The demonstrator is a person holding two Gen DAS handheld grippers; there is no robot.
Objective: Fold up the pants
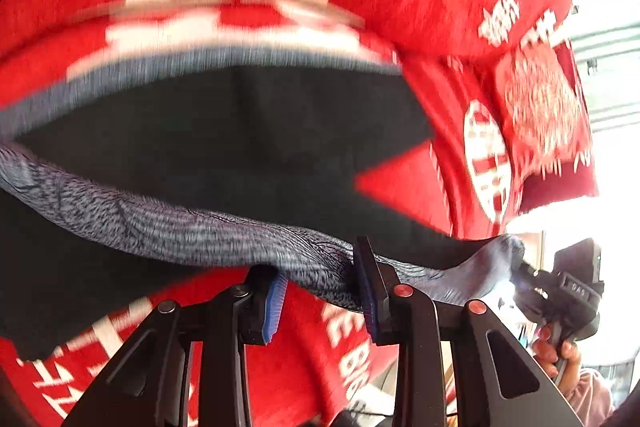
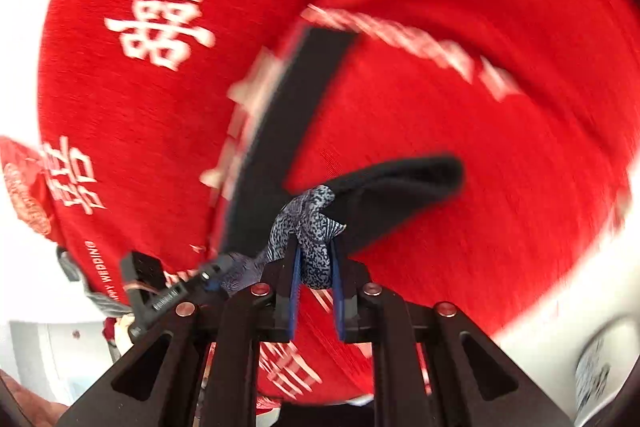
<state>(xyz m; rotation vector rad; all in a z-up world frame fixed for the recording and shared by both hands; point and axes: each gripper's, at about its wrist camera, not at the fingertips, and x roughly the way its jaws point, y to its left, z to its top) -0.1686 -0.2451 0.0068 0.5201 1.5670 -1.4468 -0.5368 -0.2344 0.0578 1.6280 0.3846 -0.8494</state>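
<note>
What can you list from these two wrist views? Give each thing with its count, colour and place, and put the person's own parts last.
Pants: one, black with a mottled grey waistband, lifted over the red cloth, waistband stretched between the two grippers.
Red cloth: one, red with white characters and lettering, spread under the pants, filling both views.
Left gripper: one, black with blue pads, shut on the waistband.
Right gripper: one, black with blue pads, shut on a bunched end of the waistband.
Hand: one, holding the right gripper's handle, lower right of the left wrist view.
</note>
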